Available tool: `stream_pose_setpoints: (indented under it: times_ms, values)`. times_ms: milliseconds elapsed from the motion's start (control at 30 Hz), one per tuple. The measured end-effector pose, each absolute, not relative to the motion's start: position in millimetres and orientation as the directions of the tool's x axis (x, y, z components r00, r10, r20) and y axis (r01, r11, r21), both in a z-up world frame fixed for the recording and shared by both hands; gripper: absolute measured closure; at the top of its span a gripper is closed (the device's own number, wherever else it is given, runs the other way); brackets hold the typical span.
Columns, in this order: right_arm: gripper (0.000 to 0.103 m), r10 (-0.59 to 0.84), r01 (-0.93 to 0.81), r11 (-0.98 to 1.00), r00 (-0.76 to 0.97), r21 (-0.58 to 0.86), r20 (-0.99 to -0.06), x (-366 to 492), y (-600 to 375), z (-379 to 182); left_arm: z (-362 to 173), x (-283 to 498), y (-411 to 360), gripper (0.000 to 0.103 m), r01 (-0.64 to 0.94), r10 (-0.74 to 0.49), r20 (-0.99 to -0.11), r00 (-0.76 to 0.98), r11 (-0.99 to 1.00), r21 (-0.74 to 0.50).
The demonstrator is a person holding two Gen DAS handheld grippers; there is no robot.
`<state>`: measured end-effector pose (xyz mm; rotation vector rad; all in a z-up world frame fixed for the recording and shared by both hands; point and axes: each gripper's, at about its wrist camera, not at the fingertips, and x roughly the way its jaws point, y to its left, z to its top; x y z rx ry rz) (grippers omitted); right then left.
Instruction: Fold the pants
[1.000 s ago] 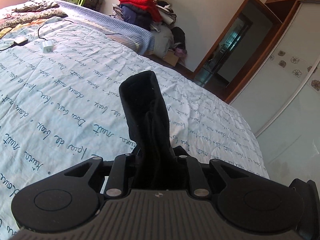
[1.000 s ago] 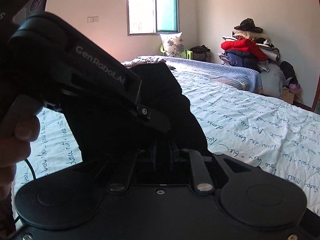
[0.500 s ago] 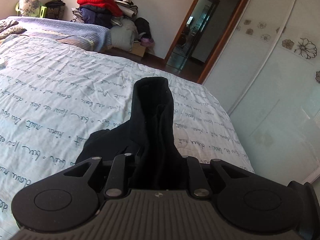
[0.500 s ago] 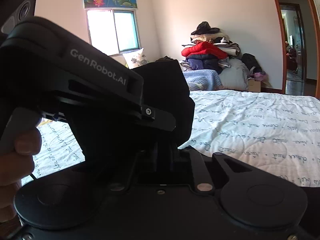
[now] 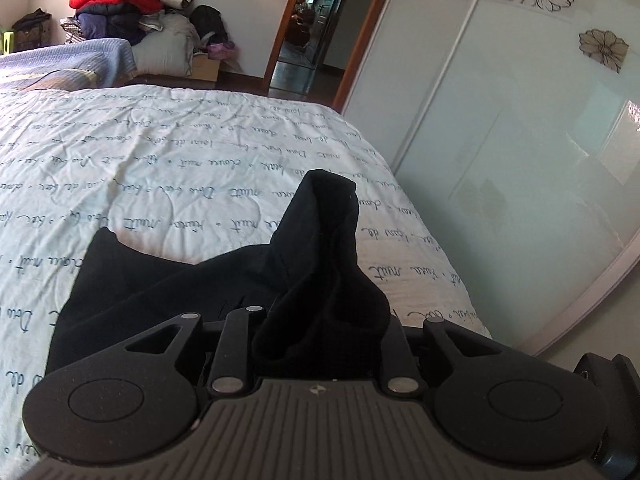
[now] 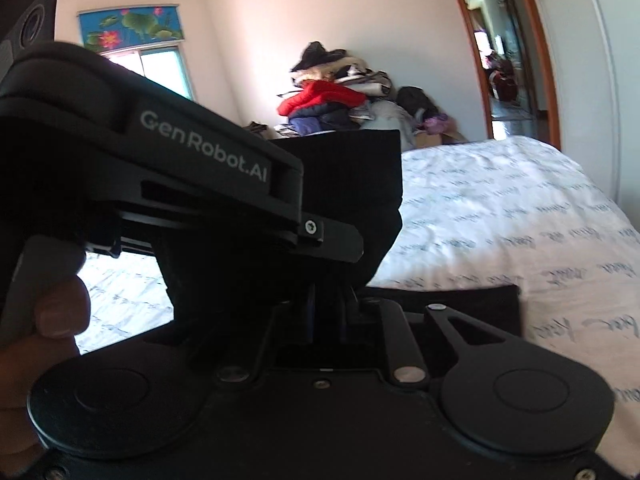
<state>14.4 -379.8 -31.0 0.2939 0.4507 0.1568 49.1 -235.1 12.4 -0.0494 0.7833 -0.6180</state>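
The black pants [image 5: 320, 248] stand up in a bunched fold out of my left gripper [image 5: 320, 320], whose jaws are opening slightly with the cloth still pinched between them. The rest of the pants spreads flat on the bed [image 5: 200, 152] to the left. In the right wrist view my right gripper [image 6: 328, 300] is shut on another fold of the pants [image 6: 352, 184], which rises in front of the lens. The body of the left gripper [image 6: 160, 168] and a hand [image 6: 44, 312] holding it fill the left of that view. Both sets of fingertips are hidden by cloth.
The bed's corner and right edge [image 5: 440, 248] lie close by, with a wardrobe's sliding doors [image 5: 520, 100] beyond. A pile of clothes [image 5: 128, 4] stands by the far wall next to an open doorway [image 5: 320, 20]. A window [image 6: 160, 64] is at the back.
Both grippers have swung with the pants towards the bed's corner by the wardrobe. More of the black cloth now lies flat on the sheet in the left wrist view.
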Motion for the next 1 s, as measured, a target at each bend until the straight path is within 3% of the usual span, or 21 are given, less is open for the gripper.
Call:
stream_pose_setpoints:
  times_ms: [333, 400, 467, 533, 733, 833, 933, 1000]
  values:
    - [0.089, 0.174, 0.025, 0.926, 0.857, 0.377, -0.485, 34, -411, -53, -26, 53, -283, 0.079, 0.517, -0.519, -0.703, 0.486, 0.820, -0.247]
    - [0.084, 0.153, 0.054, 0.928, 0.846, 0.368, -0.510, 38, -417, -57, -34, 59, -287, 0.078, 0.508, -0.514, -0.718, 0.469, 0.822, -0.258]
    - [0.068, 0.117, 0.085, 0.937, 0.840, 0.340, -0.530, 38, -418, -59, -41, 63, -288, 0.073, 0.497, -0.519, -0.729, 0.447, 0.821, -0.280]
    - [0.060, 0.100, 0.097, 0.939, 0.842, 0.330, -0.531, 35, -423, -59, -44, 63, -290, 0.067, 0.502, -0.532, -0.731, 0.428, 0.812, -0.297]
    - [0.058, -0.042, 0.205, 0.951, 0.828, 0.233, -0.560, 25, -444, -52, -44, 54, -296, 0.054, 0.548, -0.579, -0.718, 0.386, 0.770, -0.327]
    - [0.058, -0.125, 0.280, 0.938, 0.823, 0.204, -0.554, 26, -456, -45, -39, 60, -280, 0.054, 0.538, -0.669, -0.672, 0.318, 0.711, -0.453]
    - [0.052, -0.115, 0.287, 0.921, 0.848, 0.265, -0.518, 36, -468, -41, -28, 72, -260, 0.052, 0.506, -0.716, -0.632, 0.298, 0.679, -0.531]
    - [0.042, -0.037, 0.243, 0.897, 0.874, 0.370, -0.484, 47, -479, -40, -21, 81, -246, 0.051, 0.483, -0.665, -0.649, 0.369, 0.734, -0.477]
